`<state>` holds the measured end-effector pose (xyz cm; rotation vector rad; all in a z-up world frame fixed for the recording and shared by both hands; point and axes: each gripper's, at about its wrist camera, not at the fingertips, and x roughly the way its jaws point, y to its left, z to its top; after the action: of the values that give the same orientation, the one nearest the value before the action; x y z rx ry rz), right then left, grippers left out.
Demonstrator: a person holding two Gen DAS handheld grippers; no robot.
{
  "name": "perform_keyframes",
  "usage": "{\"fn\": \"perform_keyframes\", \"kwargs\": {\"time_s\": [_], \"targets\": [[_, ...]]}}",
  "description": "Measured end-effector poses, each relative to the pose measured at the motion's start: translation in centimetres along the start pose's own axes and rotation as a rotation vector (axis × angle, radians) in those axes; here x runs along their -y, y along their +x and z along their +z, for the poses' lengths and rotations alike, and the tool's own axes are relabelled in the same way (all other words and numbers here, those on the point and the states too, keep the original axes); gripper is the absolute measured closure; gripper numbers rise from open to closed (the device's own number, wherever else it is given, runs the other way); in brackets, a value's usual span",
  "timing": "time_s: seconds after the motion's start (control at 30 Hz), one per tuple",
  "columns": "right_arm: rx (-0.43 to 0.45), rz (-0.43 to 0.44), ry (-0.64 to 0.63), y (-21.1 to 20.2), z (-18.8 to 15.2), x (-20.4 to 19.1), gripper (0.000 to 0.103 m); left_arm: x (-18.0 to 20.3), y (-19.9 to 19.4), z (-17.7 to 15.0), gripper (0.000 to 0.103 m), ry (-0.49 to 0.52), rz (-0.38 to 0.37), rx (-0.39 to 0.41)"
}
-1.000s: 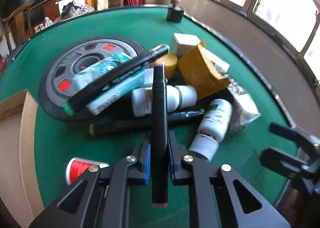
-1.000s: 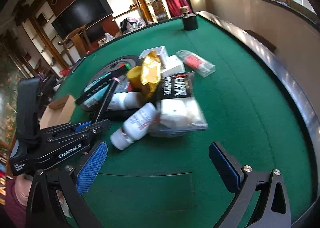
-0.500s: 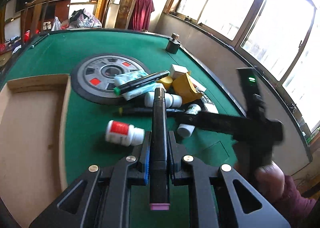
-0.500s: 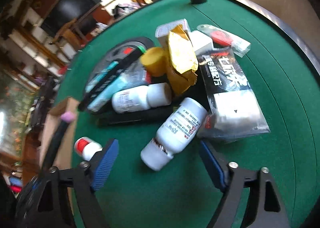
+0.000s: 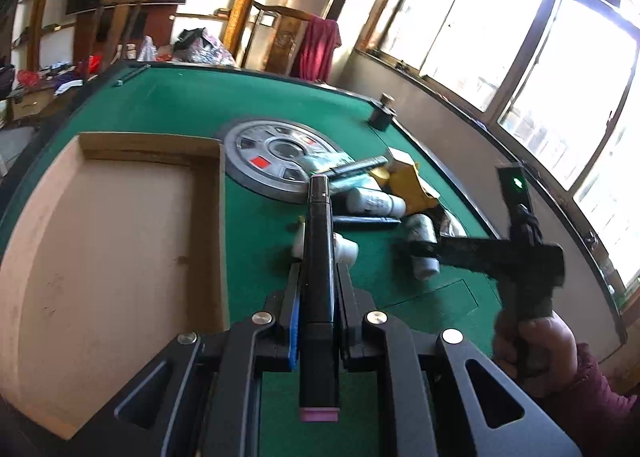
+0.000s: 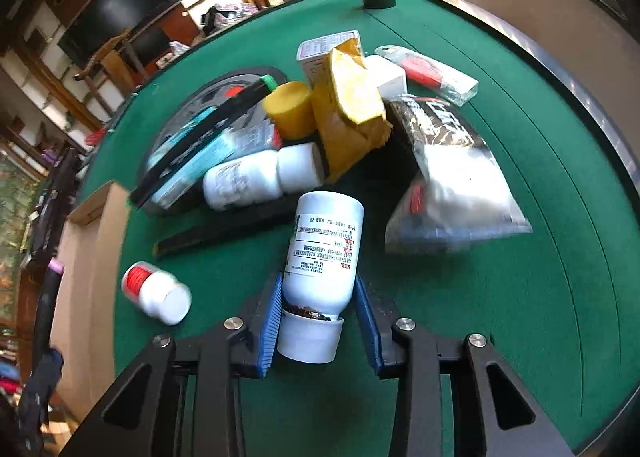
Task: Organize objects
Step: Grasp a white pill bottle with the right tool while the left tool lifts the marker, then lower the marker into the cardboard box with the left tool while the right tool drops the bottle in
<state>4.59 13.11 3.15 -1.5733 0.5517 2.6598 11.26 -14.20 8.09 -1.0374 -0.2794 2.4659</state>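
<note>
Left hand-held gripper (image 5: 318, 309), clamped on the black marker (image 5: 318, 277), is best carried to the cardboard box (image 5: 120, 241) at nine o'clock; right hand-held gripper (image 6: 318, 321) is narrowed around the white bottle (image 6: 320, 257).

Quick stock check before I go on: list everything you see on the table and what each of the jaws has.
Table: 1, green felt.
Cardboard box: 1, tan, open, left of the pile.
Disc: 1, grey with red marks, table centre, under part of the pile.
Large bottle: 1, white, lying between the right jaws.
Small bottle: 1, white with red label, lying near the box.
Second bottle: 1, white, in the pile.
Yellow cylinder: 1, in the pile.
Yellow pouch: 1, crumpled, in the pile.
Green-capped marker: 1, black, across the disc.
Plastic packet: 1, black and clear, right of the pile.
Marker: 1, black, pink end, in the left jaws.
Left gripper: shut.
Right gripper: around the large bottle.
</note>
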Motion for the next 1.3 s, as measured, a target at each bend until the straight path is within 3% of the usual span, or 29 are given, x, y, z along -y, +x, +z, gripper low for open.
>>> {"fn": "perform_keyframes", "kwargs": {"time_s": [0.23,0.53,0.8,1.13,1.17,1.23,1.3], "targets": [[0.026,0.178,-0.063,-3.2,-1.1,-2.0,0.065,-2.1,-2.0,0.5,0.089,-0.033,0.061,0.031],[-0.054,0.362,-0.258,-2.7,1.3,-13.6,0.064,-7.4,-0.6,4.5,0.089,-0.105,0.142,-0.003],[-0.142,0.319,-0.351,3.9,3.3,-22.7,0.064,-12.0,4.4,7.0,0.089,-0.189,0.181,-0.082],[-0.185,0.182,-0.387,9.1,4.1,-24.8,0.063,-15.0,7.8,7.0,0.089,-0.268,0.158,-0.147],[-0.187,0.179,-0.388,9.3,4.3,-24.7,0.063,-15.1,7.8,7.0,0.086,-0.271,0.158,-0.143],[-0.177,0.176,-0.387,9.2,4.5,-24.7,0.063,-15.2,7.5,7.0,0.061,-0.284,0.137,-0.127],[-0.160,0.175,-0.380,8.8,5.0,-24.5,0.055,-15.4,6.8,7.1,0.047,-0.295,0.154,-0.104]]}}
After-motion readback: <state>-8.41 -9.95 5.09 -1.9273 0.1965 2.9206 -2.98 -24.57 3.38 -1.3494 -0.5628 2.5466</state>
